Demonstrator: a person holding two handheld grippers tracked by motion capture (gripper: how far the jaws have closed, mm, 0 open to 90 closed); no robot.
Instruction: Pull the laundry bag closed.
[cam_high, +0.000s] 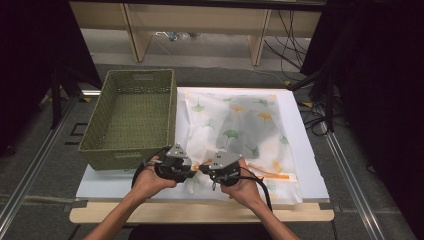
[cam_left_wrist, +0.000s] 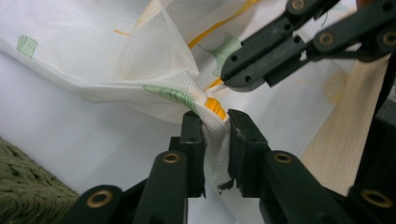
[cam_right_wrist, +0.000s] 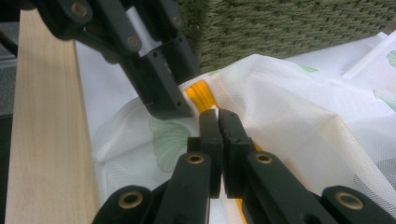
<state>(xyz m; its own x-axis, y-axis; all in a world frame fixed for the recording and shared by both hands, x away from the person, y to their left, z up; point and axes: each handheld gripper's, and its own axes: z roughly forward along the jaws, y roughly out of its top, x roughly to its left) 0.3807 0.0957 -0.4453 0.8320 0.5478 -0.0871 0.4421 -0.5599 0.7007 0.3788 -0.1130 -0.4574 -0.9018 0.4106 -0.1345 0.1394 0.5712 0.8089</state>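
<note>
A white mesh bag (cam_high: 235, 125) printed with green and orange leaves lies flat on a white board (cam_high: 311, 170). An orange zipper (cam_high: 272, 175) runs along its near edge. Both grippers meet at the bag's near left corner. My left gripper (cam_high: 194, 173) (cam_left_wrist: 215, 119) is shut on a bunched fold of the mesh (cam_left_wrist: 154, 60) beside the zipper's orange end (cam_left_wrist: 215, 106). My right gripper (cam_high: 203, 169) (cam_right_wrist: 218, 116) faces it, jaws pressed together on the bag (cam_right_wrist: 289, 102) at the orange strip (cam_right_wrist: 201, 95). The corner is lifted slightly off the board.
A green woven basket (cam_high: 127, 157) stands empty on the board's left part, close to the left gripper. The board rests on a pale wooden tabletop (cam_high: 200, 212). Cables and dark stands crowd the floor at the right; a metal rail runs along each side.
</note>
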